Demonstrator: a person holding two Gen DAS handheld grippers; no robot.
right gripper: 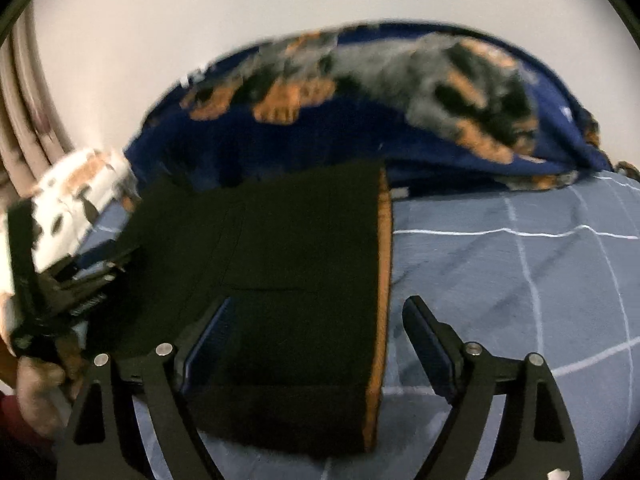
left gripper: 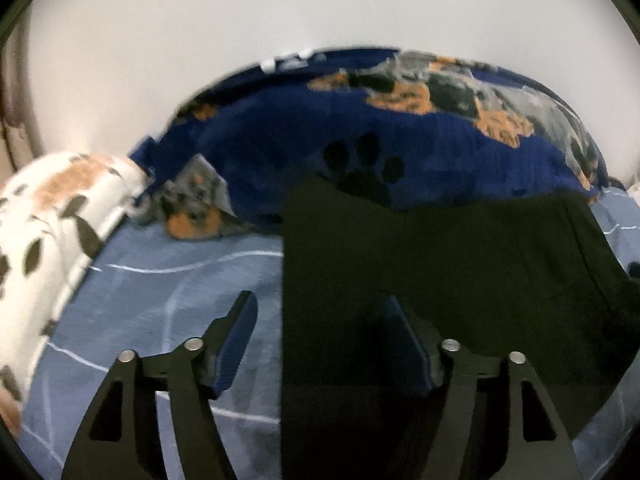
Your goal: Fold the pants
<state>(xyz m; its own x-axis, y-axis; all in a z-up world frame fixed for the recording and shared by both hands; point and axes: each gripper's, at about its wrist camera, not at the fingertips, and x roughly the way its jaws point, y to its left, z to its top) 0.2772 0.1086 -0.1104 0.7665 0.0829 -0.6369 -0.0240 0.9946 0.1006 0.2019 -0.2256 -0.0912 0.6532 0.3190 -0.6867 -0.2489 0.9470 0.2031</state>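
Observation:
Black pants [left gripper: 440,260] lie flat on a light blue bedsheet [left gripper: 160,292]; in the right wrist view the pants [right gripper: 288,248] show an orange waistband edge [right gripper: 385,280] on their right side. My left gripper [left gripper: 320,312] is open, straddling the pants' left edge, one finger over the sheet and the other over the fabric. My right gripper [right gripper: 318,312] is open, straddling the waistband edge, its left finger over the pants. The left gripper also shows at the left of the right wrist view [right gripper: 60,280].
A dark blue blanket with dog and paw prints [left gripper: 400,120] is bunched behind the pants, also in the right wrist view [right gripper: 360,92]. A white pillow with leaf print [left gripper: 52,220] lies at the left. A pale wall [left gripper: 240,20] is behind.

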